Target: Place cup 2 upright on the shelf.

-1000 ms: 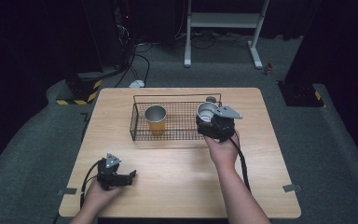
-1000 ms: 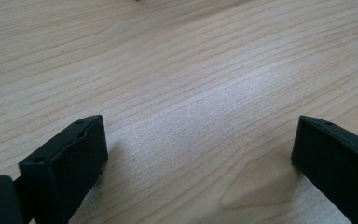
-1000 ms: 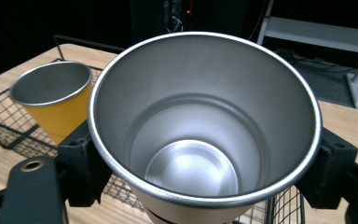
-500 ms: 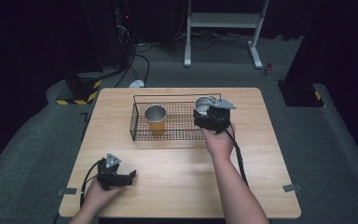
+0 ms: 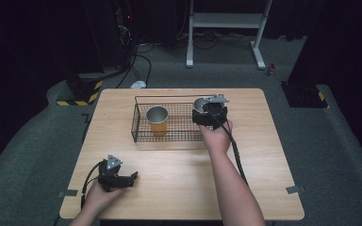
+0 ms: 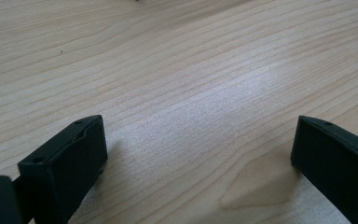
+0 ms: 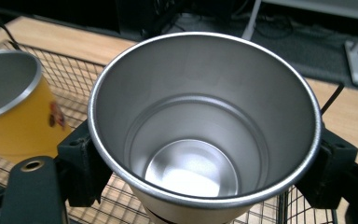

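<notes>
From above, a yellow cup (image 5: pixel 158 120) stands in the wire basket (image 5: pixel 141 126) on the wooden table (image 5: pixel 264 141), and the right gripper (image 5: pixel 209 114), arm outstretched, holds a steel cup (image 5: pixel 200 104) seemingly over the basket's right end. The left gripper (image 5: pixel 118 179) rests near the table's front-left corner, and its own view shows the jaws wide apart over bare wood. The right gripper view shows both jaws clamped on the steel cup (image 7: pixel 205 121), the yellow cup (image 7: pixel 14 107) just beside it.

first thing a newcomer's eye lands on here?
Probably the steel cup gripped between the jaws of the right gripper, held over the right end of the black wire basket at the back of the table. Next, the yellow cup standing upright inside the basket's left half. The left gripper rests open on bare wood near the front left corner.
</notes>
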`<state>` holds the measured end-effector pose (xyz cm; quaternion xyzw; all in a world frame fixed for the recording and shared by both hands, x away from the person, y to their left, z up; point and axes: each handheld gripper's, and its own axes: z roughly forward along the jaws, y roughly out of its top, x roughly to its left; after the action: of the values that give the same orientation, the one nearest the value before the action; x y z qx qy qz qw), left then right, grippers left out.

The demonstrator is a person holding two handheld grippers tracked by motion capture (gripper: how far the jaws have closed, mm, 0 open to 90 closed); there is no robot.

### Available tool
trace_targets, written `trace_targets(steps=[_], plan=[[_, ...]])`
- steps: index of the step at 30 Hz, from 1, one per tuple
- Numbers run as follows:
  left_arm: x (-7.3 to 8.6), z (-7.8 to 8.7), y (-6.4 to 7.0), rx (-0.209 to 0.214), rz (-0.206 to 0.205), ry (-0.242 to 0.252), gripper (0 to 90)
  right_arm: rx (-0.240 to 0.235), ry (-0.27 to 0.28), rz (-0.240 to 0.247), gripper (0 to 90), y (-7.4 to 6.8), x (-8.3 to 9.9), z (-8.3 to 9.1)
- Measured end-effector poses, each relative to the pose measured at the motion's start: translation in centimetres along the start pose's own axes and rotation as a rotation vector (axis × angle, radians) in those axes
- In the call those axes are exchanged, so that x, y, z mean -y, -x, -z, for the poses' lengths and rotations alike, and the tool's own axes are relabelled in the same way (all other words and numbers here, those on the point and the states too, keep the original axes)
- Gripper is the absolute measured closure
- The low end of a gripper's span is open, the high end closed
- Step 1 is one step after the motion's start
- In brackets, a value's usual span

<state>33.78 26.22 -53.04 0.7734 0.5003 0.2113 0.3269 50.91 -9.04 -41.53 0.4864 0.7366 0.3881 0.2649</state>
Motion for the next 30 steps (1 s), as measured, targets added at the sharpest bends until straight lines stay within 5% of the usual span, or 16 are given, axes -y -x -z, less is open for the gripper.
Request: trace_targets(steps=[18,30], plan=[[0.0,0.0,0.0,0.0,0.0,0.0,3.9,0.024,-0.141,-0.025,18.4,0.0,1.3,-4.5],[0.0,0.0,0.0,0.0,0.0,0.0,3.9,0.016,-0.206,-0.027,18.4,-0.4,2.2,-6.0]])
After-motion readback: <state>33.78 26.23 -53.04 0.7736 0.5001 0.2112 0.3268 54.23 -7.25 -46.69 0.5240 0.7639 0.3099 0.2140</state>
